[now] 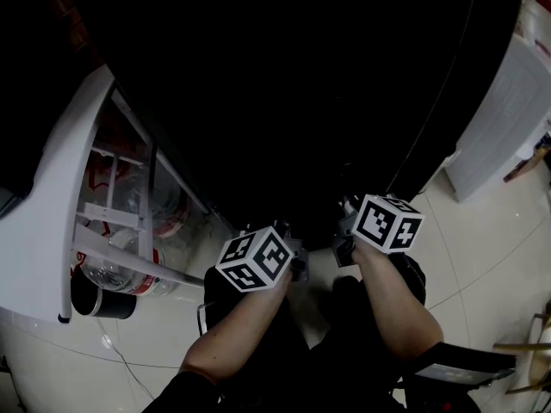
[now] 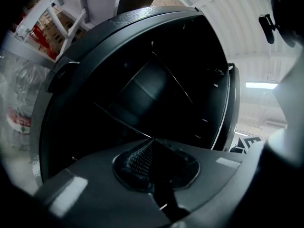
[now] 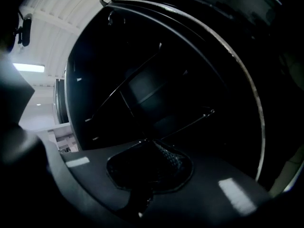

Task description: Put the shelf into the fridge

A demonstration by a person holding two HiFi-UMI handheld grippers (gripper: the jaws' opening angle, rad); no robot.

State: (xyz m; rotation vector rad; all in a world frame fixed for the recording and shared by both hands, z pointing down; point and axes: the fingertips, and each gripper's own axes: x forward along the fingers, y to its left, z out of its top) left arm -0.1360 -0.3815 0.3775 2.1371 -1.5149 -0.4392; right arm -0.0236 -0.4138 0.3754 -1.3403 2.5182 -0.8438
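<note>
Shelf (image 2: 123, 120) work is at the insertion step, as I judge it. It shows only as thin bright edge lines running from the jaw tips into the dark fridge (image 1: 301, 101), so it reads as a thin, perhaps clear, pane held at its near edge. How deep it sits I cannot tell.

The left gripper (image 2: 152, 141) has its jaws pressed together on that near edge. The right gripper (image 3: 145, 141) is pinched shut on the same edge, and the shelf (image 3: 190, 122) line leaves its tips at a slant. From the head view both grippers, left (image 1: 300, 263) and right (image 1: 344, 231), point forward side by side at the black opening, with the white door (image 1: 52, 196) swung open at the left.

Next, I'd say, the pane needs to be brought flat and its side edges matched to one pair of wall ledges (faint glints on the side walls may be those). Then it should be pushed straight back, both hands advancing evenly so it does not jam askew.

Bottles (image 1: 112, 274) in the door carry red-and-white labels, too small to read. The marker cubes bear only black-and-white squares, and I find no other writing.
</note>
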